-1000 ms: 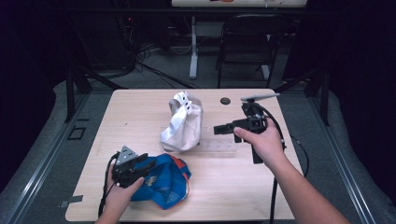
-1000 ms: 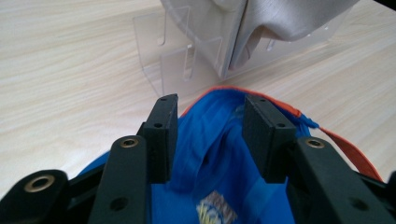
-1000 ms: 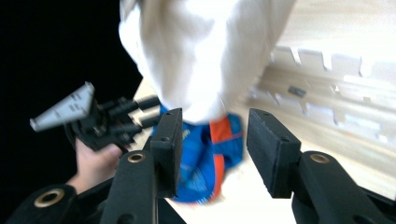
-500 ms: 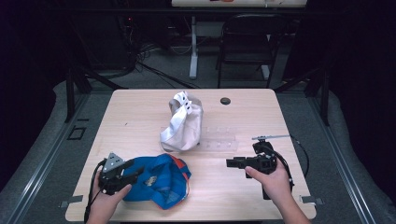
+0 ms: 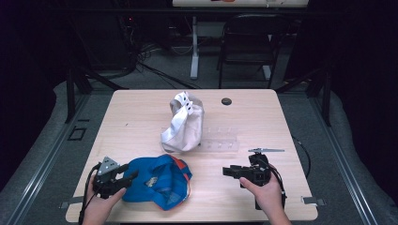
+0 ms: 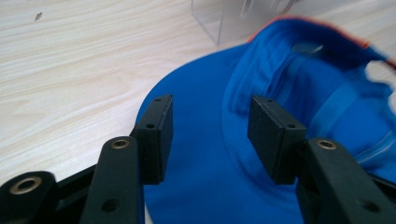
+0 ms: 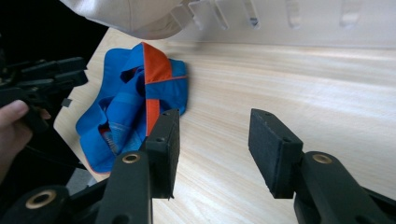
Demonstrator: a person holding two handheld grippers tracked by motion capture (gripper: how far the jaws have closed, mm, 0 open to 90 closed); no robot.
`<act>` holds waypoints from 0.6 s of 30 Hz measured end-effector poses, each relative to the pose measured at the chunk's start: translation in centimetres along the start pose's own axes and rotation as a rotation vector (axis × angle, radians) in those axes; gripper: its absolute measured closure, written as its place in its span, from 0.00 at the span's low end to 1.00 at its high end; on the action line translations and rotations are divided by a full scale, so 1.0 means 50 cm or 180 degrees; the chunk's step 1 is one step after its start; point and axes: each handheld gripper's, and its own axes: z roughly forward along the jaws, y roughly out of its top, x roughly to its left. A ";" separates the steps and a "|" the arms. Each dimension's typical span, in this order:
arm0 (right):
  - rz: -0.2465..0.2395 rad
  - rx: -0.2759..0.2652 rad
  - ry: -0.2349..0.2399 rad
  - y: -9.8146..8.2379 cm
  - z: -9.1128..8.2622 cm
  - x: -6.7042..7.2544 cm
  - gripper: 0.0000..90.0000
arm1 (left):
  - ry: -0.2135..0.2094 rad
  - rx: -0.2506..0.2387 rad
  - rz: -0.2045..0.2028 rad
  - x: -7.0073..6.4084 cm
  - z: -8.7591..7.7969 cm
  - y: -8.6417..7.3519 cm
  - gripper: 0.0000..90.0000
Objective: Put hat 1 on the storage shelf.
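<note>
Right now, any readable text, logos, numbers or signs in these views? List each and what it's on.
None can be read.
The blue cap has a small pale mark on its front in the high view: too small and blurred to read.
The white cap, the clear plastic rack, the table and both grippers: no lettering visible.

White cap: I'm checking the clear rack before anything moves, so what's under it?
The white cap sits on the left end of the clear rack, whose pegs show bare to its right. The part beneath the cap is covered.
</note>
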 end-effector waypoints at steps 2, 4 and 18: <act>0.0037 -0.0001 0.0028 -0.007 0.009 -0.001 0.60 | 0.0036 0.0017 0.0052 0.002 0.001 -0.004 0.57; 0.0035 0.0078 0.0047 -0.017 0.020 -0.002 0.60 | 0.0075 0.0007 0.0050 0.005 0.000 -0.007 0.57; 0.0101 0.0559 0.0480 -0.019 0.122 0.031 0.60 | 0.0198 -0.0064 -0.0051 0.019 -0.030 -0.034 0.57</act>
